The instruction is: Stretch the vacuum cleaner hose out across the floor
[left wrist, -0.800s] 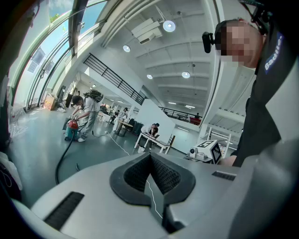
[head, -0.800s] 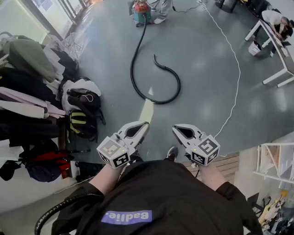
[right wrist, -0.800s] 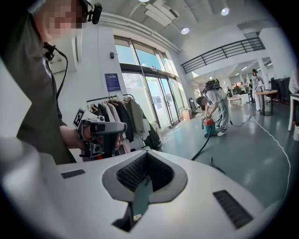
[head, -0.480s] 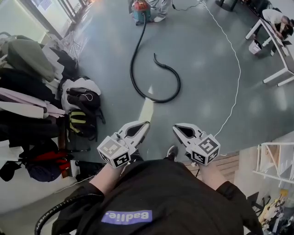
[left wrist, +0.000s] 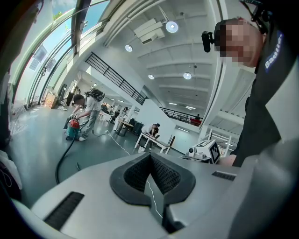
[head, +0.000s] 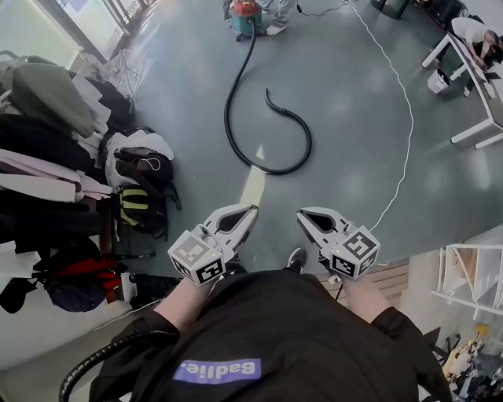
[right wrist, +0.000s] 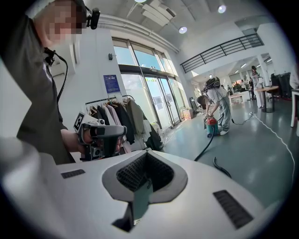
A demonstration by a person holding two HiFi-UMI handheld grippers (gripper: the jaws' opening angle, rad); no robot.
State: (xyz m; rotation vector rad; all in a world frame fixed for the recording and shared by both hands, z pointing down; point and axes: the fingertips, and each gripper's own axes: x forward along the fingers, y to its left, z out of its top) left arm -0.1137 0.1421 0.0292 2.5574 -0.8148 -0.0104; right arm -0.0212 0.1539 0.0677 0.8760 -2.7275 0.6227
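The black vacuum hose (head: 236, 133) lies on the grey floor ahead. It runs from the red and teal vacuum cleaner (head: 244, 13) down into a wide loop, and its free end (head: 268, 93) curls back inside the loop. My left gripper (head: 251, 210) and right gripper (head: 302, 213) are held side by side at waist height, well short of the hose. Both are shut with nothing between the jaws. The hose (left wrist: 58, 164) shows far off in the left gripper view, as does the hose (right wrist: 206, 147) in the right gripper view.
A clothes rack with coats (head: 47, 149) and bags (head: 141, 188) fills the left side. A white cable (head: 402, 133) snakes across the floor on the right towards a white table (head: 479, 86). A person (right wrist: 217, 109) stands bent over the vacuum cleaner. A pale floor strip (head: 252, 187) lies just below the loop.
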